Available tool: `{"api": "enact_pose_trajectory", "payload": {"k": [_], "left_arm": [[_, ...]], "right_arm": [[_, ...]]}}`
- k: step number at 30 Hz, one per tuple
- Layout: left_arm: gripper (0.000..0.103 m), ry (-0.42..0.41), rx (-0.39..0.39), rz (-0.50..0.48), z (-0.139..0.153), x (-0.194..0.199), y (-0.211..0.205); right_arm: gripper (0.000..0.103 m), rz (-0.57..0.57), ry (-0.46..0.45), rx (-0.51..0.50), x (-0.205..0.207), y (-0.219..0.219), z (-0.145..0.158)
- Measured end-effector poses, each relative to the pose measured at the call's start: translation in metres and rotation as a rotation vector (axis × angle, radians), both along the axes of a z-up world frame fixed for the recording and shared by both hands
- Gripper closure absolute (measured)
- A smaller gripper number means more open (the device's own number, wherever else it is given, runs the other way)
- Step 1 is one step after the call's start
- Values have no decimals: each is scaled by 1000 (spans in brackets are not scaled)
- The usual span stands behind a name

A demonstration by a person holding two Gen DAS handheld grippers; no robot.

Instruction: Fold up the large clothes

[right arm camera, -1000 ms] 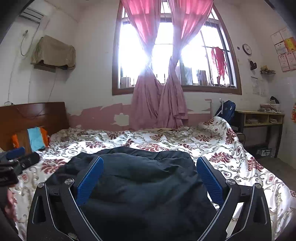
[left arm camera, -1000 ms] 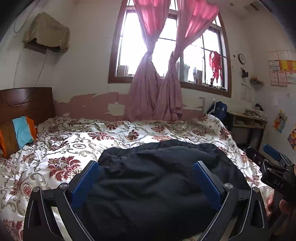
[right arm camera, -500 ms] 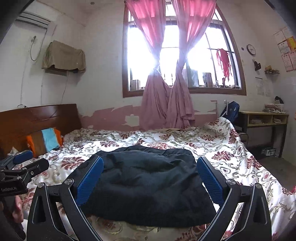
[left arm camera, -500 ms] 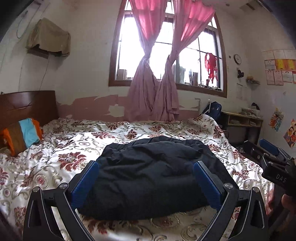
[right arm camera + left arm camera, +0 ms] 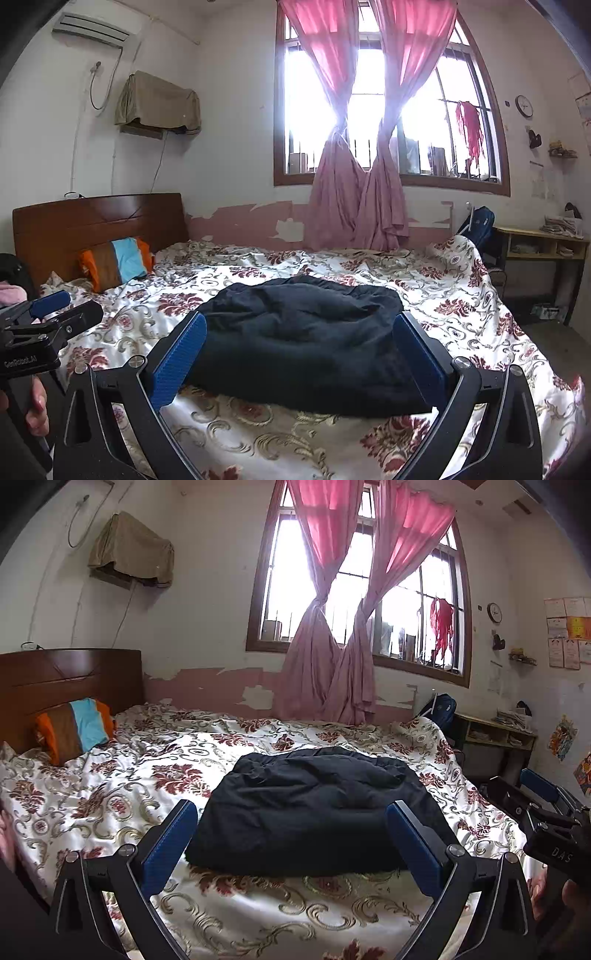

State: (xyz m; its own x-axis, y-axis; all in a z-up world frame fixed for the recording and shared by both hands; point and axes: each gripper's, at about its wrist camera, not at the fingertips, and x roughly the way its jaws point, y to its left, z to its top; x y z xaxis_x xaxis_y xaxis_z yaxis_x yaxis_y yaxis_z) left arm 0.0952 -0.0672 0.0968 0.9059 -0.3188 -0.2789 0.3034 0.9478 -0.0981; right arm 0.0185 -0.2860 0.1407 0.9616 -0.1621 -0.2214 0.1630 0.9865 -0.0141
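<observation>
Your dark garment (image 5: 317,812) lies in a compact rectangular bundle at mid-frame on the floral bed (image 5: 110,805), so the folding looks essentially done. Your left gripper (image 5: 291,843) and right gripper (image 5: 301,354) both hang back with jaws spread wide, holding and touching nothing.

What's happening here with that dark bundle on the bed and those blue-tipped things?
A person holds a two-finger tool in each hand while folding large clothes. The dark garment lies in a compact folded bundle on the flowered bedspread. The left tool and right tool are both open and hold nothing, clear of the cloth. A striped pillow lies by the headboard.
</observation>
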Motion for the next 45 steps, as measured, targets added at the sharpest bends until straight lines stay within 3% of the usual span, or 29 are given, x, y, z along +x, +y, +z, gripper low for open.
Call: {"api": "enact_pose_trajectory", "payload": {"k": [6, 16, 24, 30, 45], "left_arm": [[0, 35, -27, -2, -8, -16, 12], [0, 73, 15, 7, -29, -31, 12], [0, 95, 70, 12, -42, -34, 9], [0, 120, 64, 28, -48, -28, 14], [0, 139, 76, 40, -55, -25, 16]], "right_arm": [[4, 3, 30, 7, -16, 5, -6], [4, 15, 64, 49, -31, 0, -20], [4, 34, 134, 44, -26, 3, -40], [4, 30, 176, 40, -21, 6, -51], [4, -8, 189, 65, -21, 1, -53]]}}
